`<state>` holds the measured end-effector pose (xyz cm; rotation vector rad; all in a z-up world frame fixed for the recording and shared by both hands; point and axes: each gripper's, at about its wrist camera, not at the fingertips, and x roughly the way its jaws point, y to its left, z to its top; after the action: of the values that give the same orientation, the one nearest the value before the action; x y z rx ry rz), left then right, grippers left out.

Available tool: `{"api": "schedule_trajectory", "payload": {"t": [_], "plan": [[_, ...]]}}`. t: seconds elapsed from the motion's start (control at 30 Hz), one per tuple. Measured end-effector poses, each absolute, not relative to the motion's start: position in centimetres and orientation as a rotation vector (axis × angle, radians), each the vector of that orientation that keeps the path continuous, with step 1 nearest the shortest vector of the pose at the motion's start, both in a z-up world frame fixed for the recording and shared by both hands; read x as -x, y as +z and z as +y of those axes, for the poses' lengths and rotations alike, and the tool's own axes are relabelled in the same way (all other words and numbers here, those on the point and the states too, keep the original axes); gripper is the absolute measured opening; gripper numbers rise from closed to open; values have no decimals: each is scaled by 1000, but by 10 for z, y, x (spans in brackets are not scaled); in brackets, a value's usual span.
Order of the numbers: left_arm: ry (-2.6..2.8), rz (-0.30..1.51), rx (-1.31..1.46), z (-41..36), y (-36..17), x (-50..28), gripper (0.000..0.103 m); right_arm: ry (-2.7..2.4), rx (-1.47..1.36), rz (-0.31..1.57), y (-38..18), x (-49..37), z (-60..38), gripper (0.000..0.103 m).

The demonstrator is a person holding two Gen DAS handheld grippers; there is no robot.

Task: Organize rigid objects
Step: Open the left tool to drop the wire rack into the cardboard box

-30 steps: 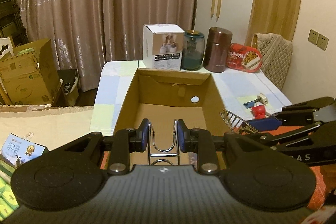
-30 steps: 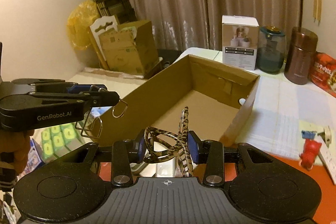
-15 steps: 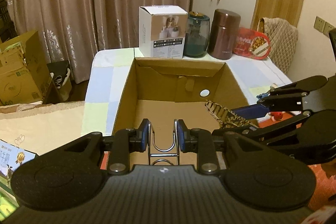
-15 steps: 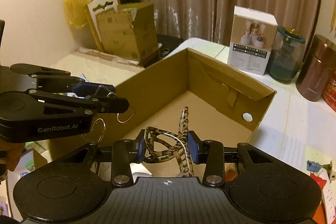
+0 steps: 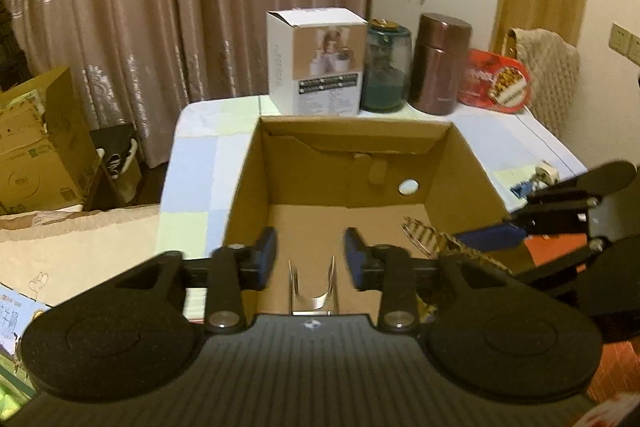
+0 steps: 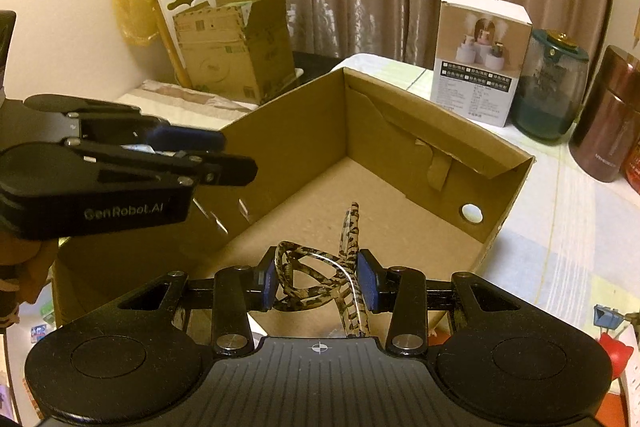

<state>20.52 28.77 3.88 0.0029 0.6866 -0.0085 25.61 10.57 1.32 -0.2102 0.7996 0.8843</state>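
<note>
An open brown cardboard box [image 5: 352, 163] [image 6: 404, 163] stands on the table. My left gripper [image 5: 311, 259] [image 6: 208, 163] is over the box's near end with its jaws apart. A silver wire clip [image 5: 312, 285] [image 6: 218, 217] is free between and below the jaws, blurred, over the box. My right gripper [image 6: 319, 279] [image 5: 492, 239] is shut on a leopard-patterned hair clip [image 6: 320, 281] [image 5: 432, 239] above the box's near right part.
A white product box [image 5: 316, 61], a teal jar [image 5: 386, 65], a brown canister [image 5: 440, 63] and a red snack tin [image 5: 496, 83] stand behind the box. Cardboard cartons [image 6: 236, 43] sit on the floor at left. A red figurine [image 6: 616, 351] lies at right.
My left gripper has opened and let go of the wire clip, which now drops toward the box. Both grippers have moved further over the box. The right still holds the hair clip.
</note>
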Motion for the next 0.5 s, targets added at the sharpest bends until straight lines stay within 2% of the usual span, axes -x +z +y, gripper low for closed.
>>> {"api": "schedule_trajectory", "payload": {"t": [0.5], "plan": [[-12,663,30,293,53,-180,34,894,186,815,16,-250,108,37]]}}
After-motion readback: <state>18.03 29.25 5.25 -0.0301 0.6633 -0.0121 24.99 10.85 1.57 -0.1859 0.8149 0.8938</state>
